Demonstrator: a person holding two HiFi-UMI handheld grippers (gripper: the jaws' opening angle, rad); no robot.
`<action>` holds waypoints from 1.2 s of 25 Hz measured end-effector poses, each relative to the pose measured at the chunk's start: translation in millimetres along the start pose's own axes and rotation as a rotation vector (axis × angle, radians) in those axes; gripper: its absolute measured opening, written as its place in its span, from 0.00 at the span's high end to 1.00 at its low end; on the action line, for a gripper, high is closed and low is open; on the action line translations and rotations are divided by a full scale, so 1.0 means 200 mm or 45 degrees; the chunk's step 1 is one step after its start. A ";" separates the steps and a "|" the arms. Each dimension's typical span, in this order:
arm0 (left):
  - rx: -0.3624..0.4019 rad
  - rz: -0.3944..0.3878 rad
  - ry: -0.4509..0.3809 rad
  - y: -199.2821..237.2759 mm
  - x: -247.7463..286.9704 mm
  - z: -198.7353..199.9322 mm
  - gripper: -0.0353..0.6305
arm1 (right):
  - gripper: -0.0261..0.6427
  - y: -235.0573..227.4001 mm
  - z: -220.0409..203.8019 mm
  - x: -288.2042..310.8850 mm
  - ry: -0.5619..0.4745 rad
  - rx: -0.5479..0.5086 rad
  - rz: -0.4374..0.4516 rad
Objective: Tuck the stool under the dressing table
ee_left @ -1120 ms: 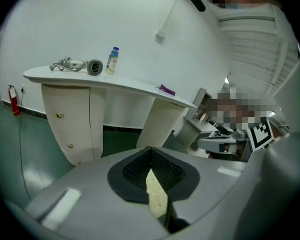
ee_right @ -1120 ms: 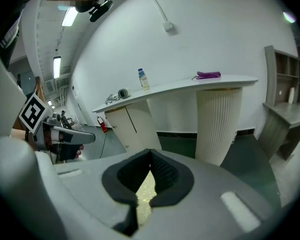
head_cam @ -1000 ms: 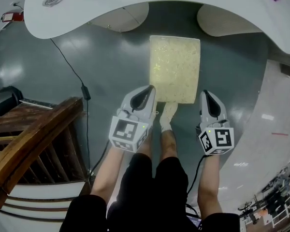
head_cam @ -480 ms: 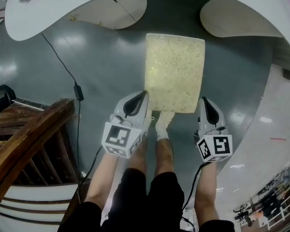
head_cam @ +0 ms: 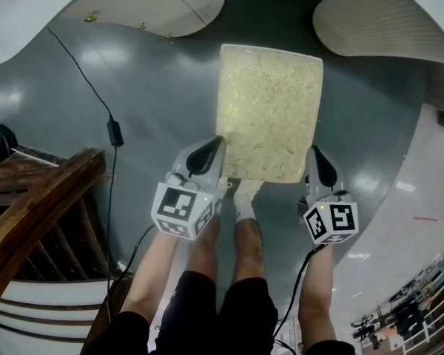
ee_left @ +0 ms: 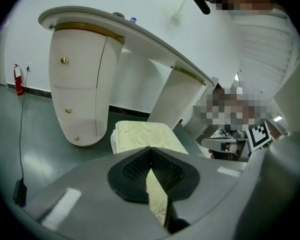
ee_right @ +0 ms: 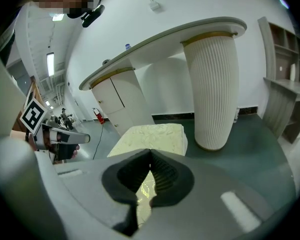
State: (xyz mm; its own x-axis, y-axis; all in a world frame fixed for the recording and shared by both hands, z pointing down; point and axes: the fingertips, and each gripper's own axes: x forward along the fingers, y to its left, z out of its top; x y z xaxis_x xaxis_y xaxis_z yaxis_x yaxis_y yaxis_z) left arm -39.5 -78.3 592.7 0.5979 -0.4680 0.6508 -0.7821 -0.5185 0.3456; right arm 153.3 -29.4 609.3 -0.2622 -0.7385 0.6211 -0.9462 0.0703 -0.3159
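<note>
On the grey floor the stool faces the table; left gripper and right gripper, clenched empty, flank its near edge.

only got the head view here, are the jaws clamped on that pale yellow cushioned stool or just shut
observer: just shut. the left gripper and right gripper both have their pads together, with nothing clamped between them
operator: will the seat clear the table
observer: looks likely. the pale yellow cushioned stool has its seat well below the underside of the white curved dressing table top
</note>
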 end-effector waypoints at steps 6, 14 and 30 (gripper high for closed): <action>0.001 0.012 0.028 0.06 0.11 -0.12 0.94 | 0.96 -0.06 -0.09 0.11 0.017 -0.033 -0.003; -0.022 0.027 0.044 0.13 0.17 -0.18 0.94 | 0.96 -0.09 -0.15 0.15 0.028 0.000 0.004; -0.168 -0.033 0.129 0.19 0.27 -0.27 0.54 | 0.61 -0.15 -0.23 0.24 0.073 0.202 0.101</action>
State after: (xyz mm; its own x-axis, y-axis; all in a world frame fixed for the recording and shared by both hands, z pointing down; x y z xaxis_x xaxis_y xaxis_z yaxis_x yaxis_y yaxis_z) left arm -47.2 -85.4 677.5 0.6023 -0.3778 0.7032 -0.7871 -0.4277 0.4444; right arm 160.7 -36.4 680.9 -0.3493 -0.6950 0.6284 -0.8817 0.0168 -0.4715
